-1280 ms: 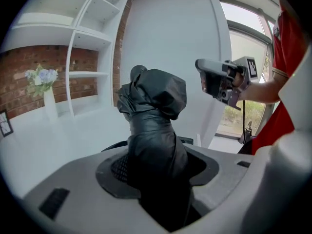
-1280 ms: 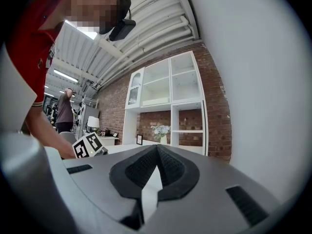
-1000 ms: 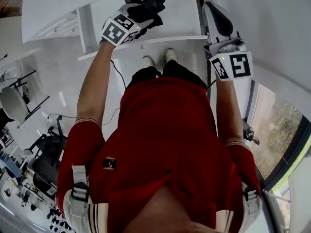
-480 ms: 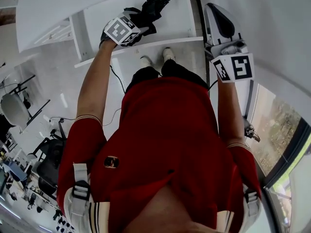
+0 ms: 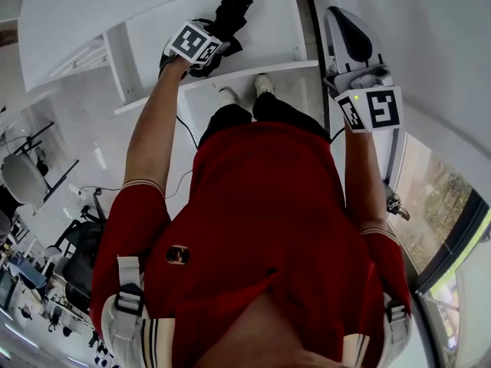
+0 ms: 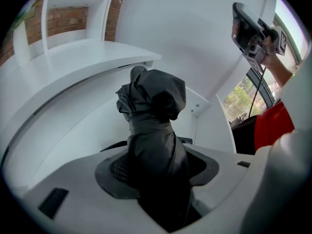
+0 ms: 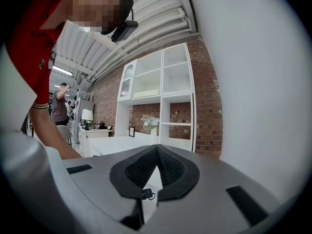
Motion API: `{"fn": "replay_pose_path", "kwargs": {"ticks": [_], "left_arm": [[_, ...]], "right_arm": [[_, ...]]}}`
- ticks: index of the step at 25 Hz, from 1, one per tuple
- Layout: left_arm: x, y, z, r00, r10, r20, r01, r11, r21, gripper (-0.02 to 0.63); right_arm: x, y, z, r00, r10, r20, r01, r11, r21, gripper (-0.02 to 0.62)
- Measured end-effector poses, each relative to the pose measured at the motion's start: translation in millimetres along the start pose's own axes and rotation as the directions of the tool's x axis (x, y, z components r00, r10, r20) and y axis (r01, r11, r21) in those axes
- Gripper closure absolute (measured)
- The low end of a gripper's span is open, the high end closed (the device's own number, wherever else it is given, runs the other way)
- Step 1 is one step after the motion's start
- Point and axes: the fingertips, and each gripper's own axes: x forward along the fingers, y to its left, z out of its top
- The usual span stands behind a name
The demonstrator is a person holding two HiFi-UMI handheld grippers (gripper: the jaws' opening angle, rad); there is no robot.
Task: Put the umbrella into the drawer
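A black folded umbrella (image 5: 232, 12) hangs tip-down over the open white drawer (image 5: 265, 31), and my left gripper (image 5: 215, 40) is shut on it. In the left gripper view the umbrella (image 6: 155, 111) fills the space between the jaws, pressed by both pads, and points at the drawer's inner wall (image 6: 92, 121). My right gripper (image 5: 343, 23) is held up at the right beside a white wall, apart from the drawer. Its pads meet at the tips with nothing between them (image 7: 157, 147). It also shows at the upper right of the left gripper view (image 6: 249, 27).
The person's shoes (image 5: 245, 90) stand on the floor just in front of the drawer. A white desk top (image 5: 77, 14) curves above it. A window (image 5: 445, 205) lies at the right. Office chairs (image 5: 23, 167) stand far left. White shelves on a brick wall (image 7: 161, 82) face the right gripper.
My left gripper has sunk toward the drawer with the umbrella and tilted more steeply down. The right gripper has stayed almost in place.
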Motion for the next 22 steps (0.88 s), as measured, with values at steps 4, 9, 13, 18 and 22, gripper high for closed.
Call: {"fn": "replay_pose_path", "kwargs": {"ticks": [4,9,13,18,22], "left_arm": [[6,9,1,1.0,0.017,-0.002,-0.017,0.994,-0.109,0.362],[11,16,1,0.999,0.052,-0.009,-0.053,0.972,-0.23,0.362],[15,22,3,0.997,0.083,0.007,-0.076,0.943,-0.324,0.362],[24,25,1,0.995,0.098,-0.013,-0.095,0.909,-0.407,0.356],[32,26,-4,0.994,0.109,-0.028,-0.11,0.882,-0.458,0.35]], "right_arm": [[2,-6,-3,1.0,0.0,-0.006,0.0,1.0,0.003,0.604],[3,-10,-2,1.0,0.005,-0.005,-0.005,1.0,0.005,0.604],[4,-13,-3,1.0,0.009,-0.008,-0.009,1.0,0.007,0.604],[2,-15,-7,1.0,0.016,-0.012,-0.016,1.0,0.011,0.604],[0,-17,-10,1.0,0.02,-0.016,-0.02,1.0,0.014,0.604]]}}
